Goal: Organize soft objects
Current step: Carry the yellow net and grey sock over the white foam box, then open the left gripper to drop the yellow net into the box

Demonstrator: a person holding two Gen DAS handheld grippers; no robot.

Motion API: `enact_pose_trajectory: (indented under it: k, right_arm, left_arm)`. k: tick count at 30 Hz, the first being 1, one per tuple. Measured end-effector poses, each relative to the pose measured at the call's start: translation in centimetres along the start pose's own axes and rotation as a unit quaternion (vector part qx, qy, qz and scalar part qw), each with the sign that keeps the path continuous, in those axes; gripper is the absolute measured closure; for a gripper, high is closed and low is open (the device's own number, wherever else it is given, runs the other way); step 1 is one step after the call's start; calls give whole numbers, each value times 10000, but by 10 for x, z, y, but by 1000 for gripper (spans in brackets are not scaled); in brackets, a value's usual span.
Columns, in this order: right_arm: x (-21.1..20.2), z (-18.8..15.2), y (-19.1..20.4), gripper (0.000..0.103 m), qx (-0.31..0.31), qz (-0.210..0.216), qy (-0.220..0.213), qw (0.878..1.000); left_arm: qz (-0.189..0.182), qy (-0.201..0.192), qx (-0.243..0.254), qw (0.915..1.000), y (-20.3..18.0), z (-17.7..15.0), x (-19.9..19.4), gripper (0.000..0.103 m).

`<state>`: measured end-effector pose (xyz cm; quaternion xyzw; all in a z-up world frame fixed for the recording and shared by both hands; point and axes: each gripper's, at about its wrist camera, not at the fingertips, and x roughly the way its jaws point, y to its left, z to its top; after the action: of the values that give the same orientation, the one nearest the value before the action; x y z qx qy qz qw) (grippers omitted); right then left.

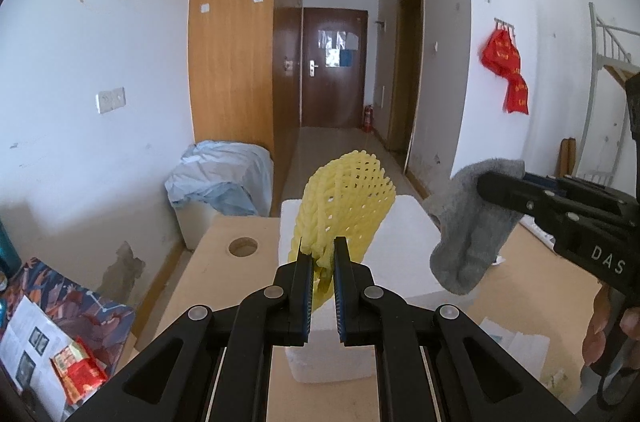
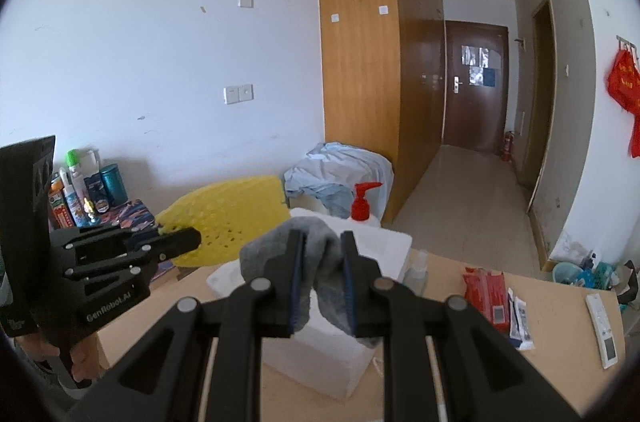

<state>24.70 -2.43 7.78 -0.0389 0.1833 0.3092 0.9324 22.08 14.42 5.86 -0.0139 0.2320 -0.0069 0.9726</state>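
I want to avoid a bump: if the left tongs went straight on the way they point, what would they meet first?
Probably the white foam box. The left tongs, shut on the yellow foam net, point slightly downward over it. Depth is unclear; they might pass just above its top.

I see a tan surface point(image 1: 224, 274) with a round hole point(image 1: 242, 246) cut in it. A red pump bottle point(image 2: 363, 207) stands at its far side, and a red packet point(image 2: 486, 292) and a white remote point(image 2: 602, 330) lie to the right. Pale blue cloth point(image 1: 222, 182) is heaped beside a tall wooden wardrobe point(image 1: 236, 34). A dark door point(image 1: 334, 66) closes the hallway, with a fire extinguisher point(image 1: 367, 118) next to it.
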Motion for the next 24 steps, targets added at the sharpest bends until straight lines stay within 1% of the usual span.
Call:
enact_pose_trajectory:
  k: [9, 13, 15, 18, 22, 24]
  right_arm:
    - [28, 3, -10, 81, 43, -47, 133, 9999]
    - [29, 3, -16, 81, 118, -114, 158, 9997]
    - [29, 4, -21, 81, 186, -138, 163, 9996]
    - [28, 5, -24, 81, 218, -182, 178, 9994]
    - [25, 7, -23, 81, 206, -191, 146, 9995]
    - [25, 8, -24, 81, 234, -188, 126, 9995]
  left_arm:
    - [-83, 237, -115, 9996, 6, 1, 40, 93]
    - [-142, 231, -135, 9995, 8, 4, 50, 93]
    - [-113, 196, -137, 9997, 8, 6, 54, 93]
    - [-124, 289, -108, 9994, 6, 5, 62, 93]
    - [-191, 345, 16, 9992, -1, 1, 64, 93]
    - [-139, 327, 50, 9994, -2, 1, 65, 93]
